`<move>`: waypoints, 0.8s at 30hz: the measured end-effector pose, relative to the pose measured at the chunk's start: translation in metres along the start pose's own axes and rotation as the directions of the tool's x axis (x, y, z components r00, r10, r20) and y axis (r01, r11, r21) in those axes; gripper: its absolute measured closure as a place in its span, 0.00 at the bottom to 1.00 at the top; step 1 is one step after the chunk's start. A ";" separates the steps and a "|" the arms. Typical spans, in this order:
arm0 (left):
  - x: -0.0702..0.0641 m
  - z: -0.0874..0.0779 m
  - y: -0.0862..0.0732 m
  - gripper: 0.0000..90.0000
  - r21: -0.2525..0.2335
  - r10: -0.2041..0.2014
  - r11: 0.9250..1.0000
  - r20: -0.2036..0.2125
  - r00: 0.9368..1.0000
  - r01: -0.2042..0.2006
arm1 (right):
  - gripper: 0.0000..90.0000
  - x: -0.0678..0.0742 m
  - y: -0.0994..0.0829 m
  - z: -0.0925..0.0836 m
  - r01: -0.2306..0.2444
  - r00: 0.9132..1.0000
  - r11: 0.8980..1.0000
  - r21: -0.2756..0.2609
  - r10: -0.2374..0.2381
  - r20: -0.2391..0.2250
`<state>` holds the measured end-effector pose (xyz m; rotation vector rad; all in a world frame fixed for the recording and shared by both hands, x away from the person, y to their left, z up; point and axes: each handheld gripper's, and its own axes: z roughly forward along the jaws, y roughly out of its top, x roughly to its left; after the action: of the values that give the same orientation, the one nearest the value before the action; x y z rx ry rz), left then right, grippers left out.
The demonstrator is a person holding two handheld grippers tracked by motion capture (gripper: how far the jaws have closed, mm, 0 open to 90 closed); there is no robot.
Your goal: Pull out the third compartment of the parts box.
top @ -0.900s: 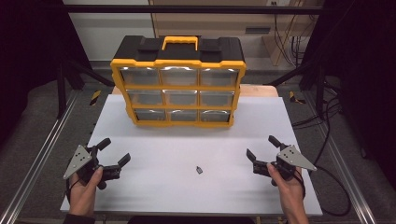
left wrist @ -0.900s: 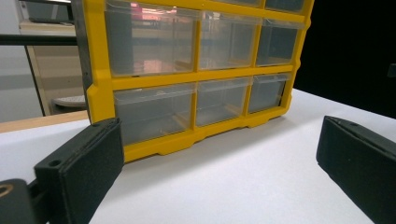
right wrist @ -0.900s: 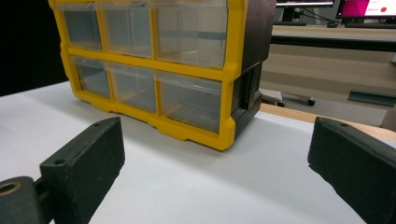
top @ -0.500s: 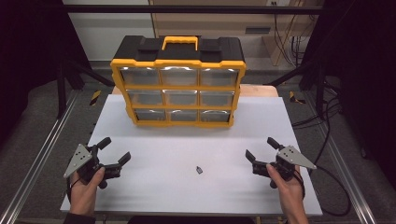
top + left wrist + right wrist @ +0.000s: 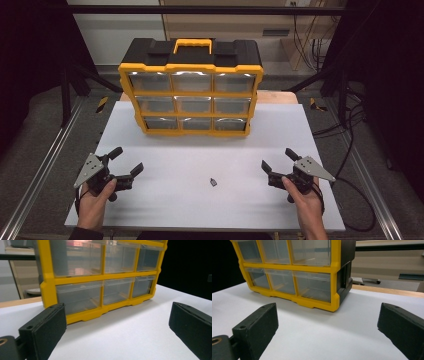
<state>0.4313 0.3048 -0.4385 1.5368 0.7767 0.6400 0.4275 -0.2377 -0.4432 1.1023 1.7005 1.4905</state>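
**Yellow organiser waits, both hand-held grippers spread and empty**

Yellow and black plastic make up the largest thing here: a parts organiser point(image 5: 190, 90) that stands upright at the far side of the white surface point(image 5: 200, 210), well ahead of both hand-held grippers. Its frame is a thick moulded yellow grid, the body and top are matt black, and a yellow carry handle sits on top. Nine clear, glossy drawers fill the grid in three rows of three; they look empty, though reflections make that hard to confirm. The surface itself is a smooth, flat, matt white board.

The left hand-held gripper point(image 5: 123, 162) rests low near the front edge, its blocky black jaws wide apart with nothing between them. The right hand-held gripper point(image 5: 279, 160) mirrors it on the other side, jaws equally spread and empty. The pads look finely grained, like rubber or foam.

Smallest is a dark little part point(image 5: 213, 182), perhaps a screw or clip, that lies flat between the two hand-held grippers, a little nearer the right one and apart from both.

This reads as the starting step, with nothing yet grasped. The next move likely calls for a low, careful pinch on that tiny part, with the jaws narrowed first, and a drawer pulled open to take it.
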 end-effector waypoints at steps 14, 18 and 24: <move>-0.007 0.010 -0.001 0.01 0.024 0.017 1.000 0.025 1.000 -0.017 | 0.05 0.006 0.018 0.026 -0.032 0.999 0.999 0.029 0.032 0.027; -0.008 0.011 -0.002 0.01 0.025 0.016 1.000 0.022 1.000 -0.017 | 0.06 0.006 0.026 0.041 -0.064 0.997 0.997 0.036 0.062 0.054; -0.006 0.013 -0.005 0.02 0.052 0.035 0.998 0.016 0.999 -0.036 | 0.06 0.009 0.035 0.062 -0.086 0.992 0.994 0.062 0.080 0.099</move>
<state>0.4372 0.2920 -0.4445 1.6040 0.7616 0.6381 0.4838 -0.2002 -0.4189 1.2731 1.6666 1.4162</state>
